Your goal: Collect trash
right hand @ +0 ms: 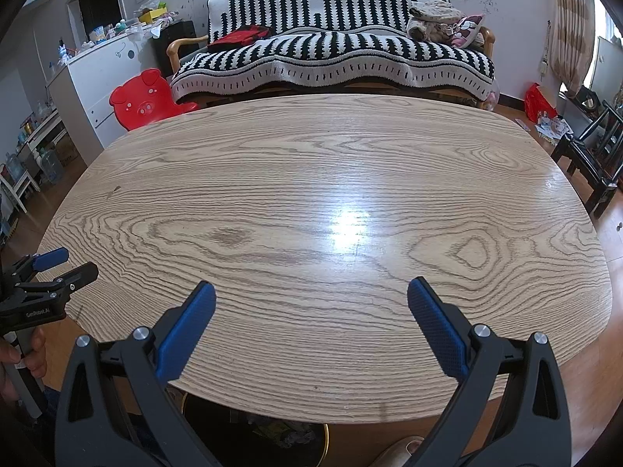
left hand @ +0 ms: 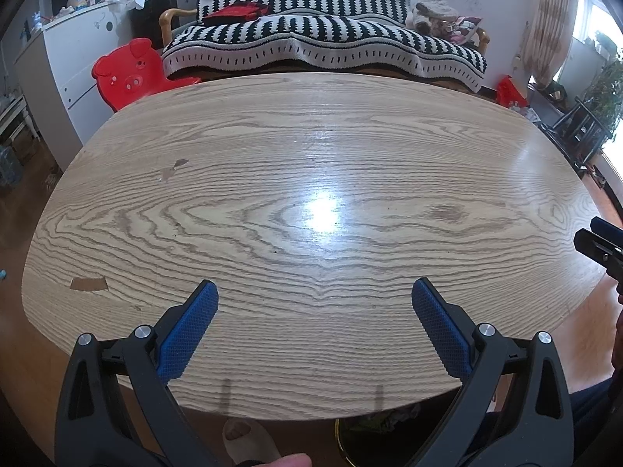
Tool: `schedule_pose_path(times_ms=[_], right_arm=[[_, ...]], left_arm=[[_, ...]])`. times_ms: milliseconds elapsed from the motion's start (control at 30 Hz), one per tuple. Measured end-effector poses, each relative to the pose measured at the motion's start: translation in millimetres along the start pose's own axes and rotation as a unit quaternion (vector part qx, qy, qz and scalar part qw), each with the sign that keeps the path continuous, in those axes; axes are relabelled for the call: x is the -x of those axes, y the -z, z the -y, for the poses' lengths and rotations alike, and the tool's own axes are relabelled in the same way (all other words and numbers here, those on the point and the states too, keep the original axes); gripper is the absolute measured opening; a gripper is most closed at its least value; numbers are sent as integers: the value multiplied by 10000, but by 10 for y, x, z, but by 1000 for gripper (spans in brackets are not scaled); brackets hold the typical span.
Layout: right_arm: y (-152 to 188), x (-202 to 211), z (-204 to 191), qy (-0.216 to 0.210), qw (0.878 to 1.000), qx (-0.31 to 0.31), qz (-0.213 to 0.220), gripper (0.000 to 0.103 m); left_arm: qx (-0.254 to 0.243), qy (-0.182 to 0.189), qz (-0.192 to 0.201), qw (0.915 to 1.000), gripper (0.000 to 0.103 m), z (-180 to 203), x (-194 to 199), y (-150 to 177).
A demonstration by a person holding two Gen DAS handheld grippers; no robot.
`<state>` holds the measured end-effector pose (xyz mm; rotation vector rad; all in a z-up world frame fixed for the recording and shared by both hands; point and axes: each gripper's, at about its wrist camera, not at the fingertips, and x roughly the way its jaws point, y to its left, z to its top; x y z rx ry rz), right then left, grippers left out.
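Gaping wide, both grippers' fingers (left hand: 202, 311) empty.

**Daylight glare on a bowed tabletop**

Soft daylight fills the room in both wrist views, entering from a window (left hand: 595, 19) at the far right that is blown out to near white. A bright glare patch sits mid-tabletop (left hand: 325, 210), spreading in streaks along the polished grain; the right view shows the same hotspot on its tabletop (right hand: 350, 225). Shadows are faint and diffuse. Fisheye distortion bows the tabletop edges and bends the striped sofa (right hand: 335, 58), with dark vignetting at every corner. Focus holds sharp across the centre and softens slightly towards the rims.
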<state>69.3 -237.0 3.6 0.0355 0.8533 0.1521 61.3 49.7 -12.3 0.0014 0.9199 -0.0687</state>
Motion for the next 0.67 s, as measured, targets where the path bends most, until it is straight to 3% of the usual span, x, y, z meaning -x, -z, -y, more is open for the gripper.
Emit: schedule_pose_path(times_ms=[667], right_arm=[[-2, 6, 5, 23, 10000, -9, 2, 95]], left_arm=[[-45, -113, 58, 9999, 97, 46, 2, -33]])
